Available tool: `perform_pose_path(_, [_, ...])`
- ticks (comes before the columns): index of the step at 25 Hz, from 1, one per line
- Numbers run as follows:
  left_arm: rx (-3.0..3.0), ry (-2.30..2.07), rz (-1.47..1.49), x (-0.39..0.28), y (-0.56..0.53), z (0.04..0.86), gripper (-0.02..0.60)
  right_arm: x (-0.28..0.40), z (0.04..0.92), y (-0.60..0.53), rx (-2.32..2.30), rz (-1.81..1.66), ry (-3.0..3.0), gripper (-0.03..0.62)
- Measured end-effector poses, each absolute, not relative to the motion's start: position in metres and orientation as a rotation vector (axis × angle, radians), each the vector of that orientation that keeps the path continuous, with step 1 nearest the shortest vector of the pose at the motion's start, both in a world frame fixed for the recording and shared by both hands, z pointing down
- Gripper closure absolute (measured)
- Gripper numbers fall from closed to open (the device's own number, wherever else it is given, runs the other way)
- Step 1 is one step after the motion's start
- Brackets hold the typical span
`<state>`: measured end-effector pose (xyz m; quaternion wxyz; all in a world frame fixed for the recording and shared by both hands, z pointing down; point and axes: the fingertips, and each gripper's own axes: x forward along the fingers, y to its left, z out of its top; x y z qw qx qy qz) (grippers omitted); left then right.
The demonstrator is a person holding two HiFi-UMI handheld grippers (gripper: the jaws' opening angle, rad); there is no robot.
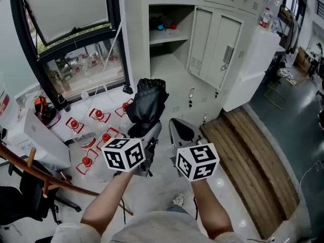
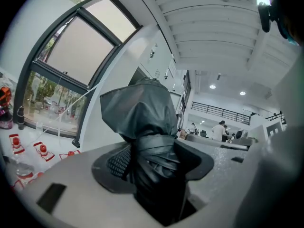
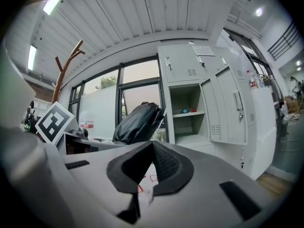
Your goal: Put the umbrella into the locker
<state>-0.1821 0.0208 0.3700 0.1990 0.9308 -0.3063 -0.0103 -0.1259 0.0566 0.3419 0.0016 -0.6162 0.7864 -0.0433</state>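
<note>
The left gripper (image 1: 146,131), nearest, pinched the folded black umbrella (image 1: 147,103) near its lower end, and the umbrella's long axis rose out of the jaws. The open locker (image 1: 169,59) stood ahead and slightly right, well apart from the umbrella's tip. The right gripper (image 1: 181,130), alongside, was pressed together and empty.

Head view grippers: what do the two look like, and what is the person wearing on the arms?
The left gripper and right gripper are both pale grey plastic, each carrying a white cube with black square markers. Their jaws are lined with dark, textured pads. The forearms are bare; only short light-grey sleeves show.
</note>
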Motion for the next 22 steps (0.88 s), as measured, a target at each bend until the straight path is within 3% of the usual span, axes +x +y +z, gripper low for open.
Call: perform_pose_path(22, [2.545, -1.013, 0.026, -0.034, -0.056, 0.374, 0.327, 0.021, 0.343, -0.007, -1.782, -0.13, 2.578, 0.591])
